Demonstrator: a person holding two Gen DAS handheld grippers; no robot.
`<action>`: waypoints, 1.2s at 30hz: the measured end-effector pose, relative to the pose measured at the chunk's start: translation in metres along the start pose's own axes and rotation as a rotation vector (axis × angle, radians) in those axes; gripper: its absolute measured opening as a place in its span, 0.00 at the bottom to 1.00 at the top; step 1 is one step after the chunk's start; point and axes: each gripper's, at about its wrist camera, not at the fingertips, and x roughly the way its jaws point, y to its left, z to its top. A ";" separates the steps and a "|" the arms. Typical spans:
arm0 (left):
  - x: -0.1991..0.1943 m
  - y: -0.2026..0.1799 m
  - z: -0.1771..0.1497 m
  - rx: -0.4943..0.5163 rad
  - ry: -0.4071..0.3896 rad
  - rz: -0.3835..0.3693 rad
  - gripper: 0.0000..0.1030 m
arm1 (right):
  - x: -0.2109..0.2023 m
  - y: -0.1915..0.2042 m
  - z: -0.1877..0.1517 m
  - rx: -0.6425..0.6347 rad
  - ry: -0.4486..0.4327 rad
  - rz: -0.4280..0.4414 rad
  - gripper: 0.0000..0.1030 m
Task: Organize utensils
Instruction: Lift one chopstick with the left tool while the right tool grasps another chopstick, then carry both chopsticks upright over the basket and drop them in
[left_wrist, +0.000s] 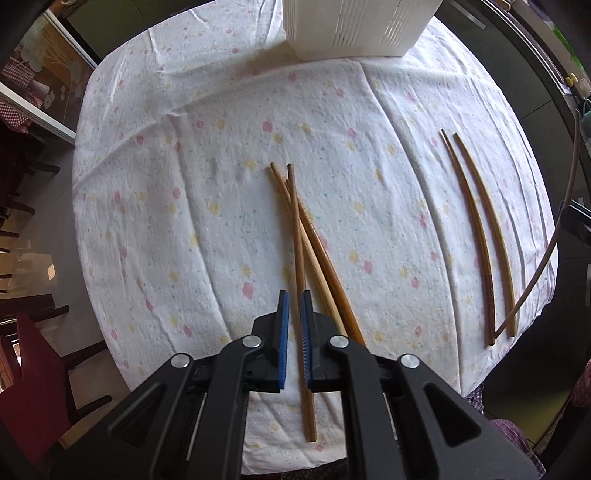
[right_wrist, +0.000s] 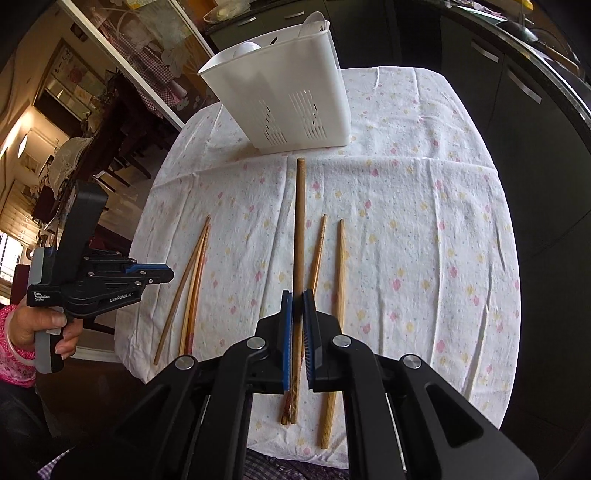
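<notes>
Both grippers are clenched on a chopstick apiece, so the picking-up is under way and the drop into the white utensil basket comes next, by my reckoning. The right gripper pinches a dark chopstick that runs up the middle of its frame, tip towards the basket's slotted wall. The left gripper grips a lighter chopstick at centre frame, above two crossed chopsticks on the flowered tablecloth. Each stick would need tipping upright and carrying over the rim at the top of the frame. Two loose chopsticks lie right of the right gripper's jaws, near enough to be nudged; the basket already holds something white.
</notes>
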 end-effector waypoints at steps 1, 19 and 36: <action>0.003 0.000 0.002 0.001 0.006 -0.004 0.06 | 0.001 -0.001 0.000 0.001 0.002 0.004 0.06; 0.025 0.001 0.011 -0.028 0.043 -0.040 0.05 | -0.005 -0.006 0.001 0.020 -0.003 0.021 0.06; -0.162 -0.020 0.020 0.049 -0.418 -0.125 0.05 | -0.045 -0.002 0.006 0.005 -0.098 0.056 0.07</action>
